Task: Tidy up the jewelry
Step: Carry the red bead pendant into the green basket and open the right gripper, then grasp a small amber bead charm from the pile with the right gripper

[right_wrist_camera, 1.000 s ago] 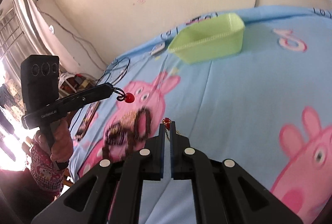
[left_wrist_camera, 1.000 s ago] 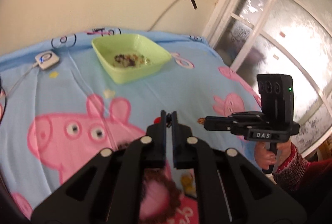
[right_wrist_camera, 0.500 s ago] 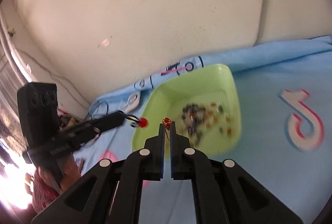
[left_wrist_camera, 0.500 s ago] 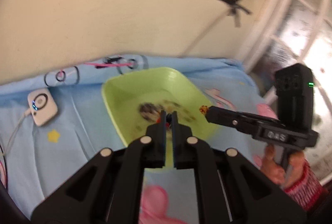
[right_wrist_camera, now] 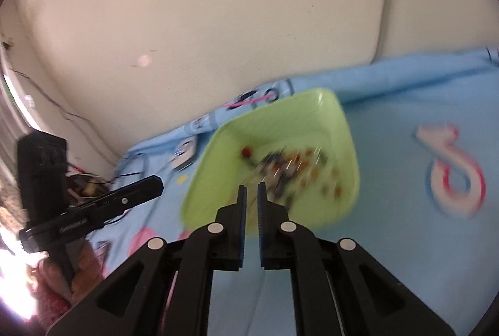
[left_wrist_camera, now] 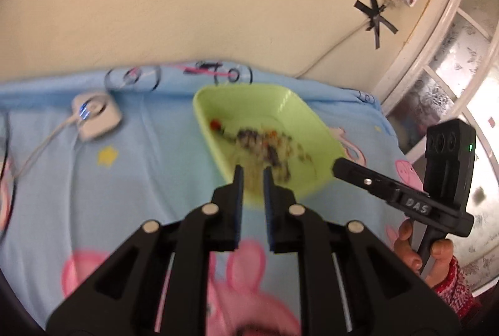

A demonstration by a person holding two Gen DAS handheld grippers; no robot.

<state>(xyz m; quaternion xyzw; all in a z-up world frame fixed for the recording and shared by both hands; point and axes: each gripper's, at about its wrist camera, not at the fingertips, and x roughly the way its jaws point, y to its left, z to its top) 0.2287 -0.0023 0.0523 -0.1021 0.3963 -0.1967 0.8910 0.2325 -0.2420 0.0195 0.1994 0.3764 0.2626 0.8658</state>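
Both tongs (left_wrist_camera: 252, 177) (right_wrist_camera: 251, 189) parted over green tray (left_wrist_camera: 299, 105); jewelry (left_wrist_camera: 265, 142) blurred.

A cream wall (left_wrist_camera: 218, 2) rises behind the blue cartoon bedsheet (left_wrist_camera: 149, 167), frosted window (left_wrist_camera: 461, 61) alongside.

Evenly, softly lit, with daylight through the frosted window (left_wrist_camera: 443, 80) at right. Blown-out glare at lower left of the right wrist view. Motion-blurred green tray (right_wrist_camera: 340, 130) and bedsheet (left_wrist_camera: 149, 155). Fisheye-bent, dark-vignetted edges.

A white corded device (left_wrist_camera: 95, 119) lies on the blue cartoon-pig sheet (left_wrist_camera: 149, 167) below a cream wall (left_wrist_camera: 218, 2).
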